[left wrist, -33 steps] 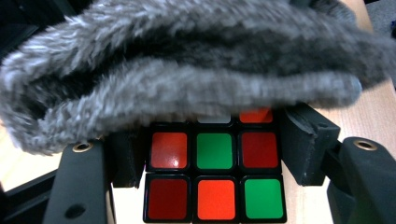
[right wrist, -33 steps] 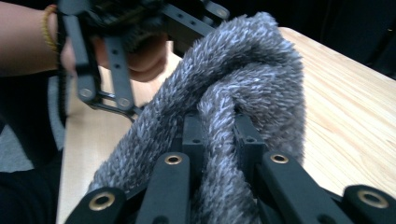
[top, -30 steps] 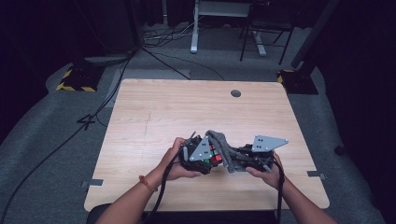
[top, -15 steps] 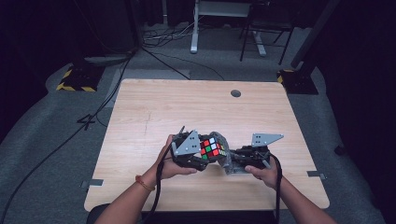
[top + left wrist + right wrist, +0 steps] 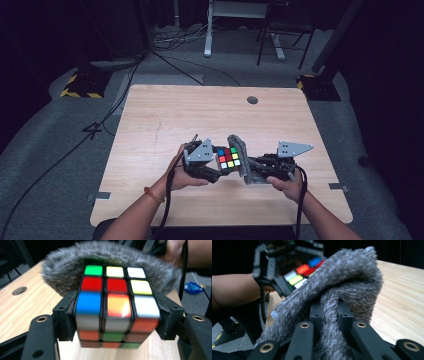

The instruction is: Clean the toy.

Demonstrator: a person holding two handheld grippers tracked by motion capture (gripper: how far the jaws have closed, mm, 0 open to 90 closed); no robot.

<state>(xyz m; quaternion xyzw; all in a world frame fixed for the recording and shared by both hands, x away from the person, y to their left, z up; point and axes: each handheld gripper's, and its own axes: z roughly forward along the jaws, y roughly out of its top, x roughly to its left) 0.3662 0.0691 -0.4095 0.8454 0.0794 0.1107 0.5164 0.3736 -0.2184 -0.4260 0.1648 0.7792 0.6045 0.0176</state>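
Note:
A Rubik's cube [image 5: 228, 158] [image 5: 116, 302] with mixed colours is clamped between the jaws of my left gripper [image 5: 220, 167] [image 5: 116, 320], held just above the table near its front edge. A grey fuzzy cloth [image 5: 241, 155] [image 5: 342, 300] is pinched in my right gripper [image 5: 250, 172] [image 5: 329, 315]. The cloth presses against the far side of the cube [image 5: 299, 272] and curls over it [image 5: 110, 257]. The two grippers face each other, close together.
The light wooden table [image 5: 200, 115] has a round cable hole [image 5: 252, 100] near its far edge. Cables and a dark floor lie beyond the table. A desk frame and a chair stand at the back.
The cube has been turned so its coloured face points up towards the high camera. The cloth has come upright against the cube's right side. Both hands have drifted slightly apart.

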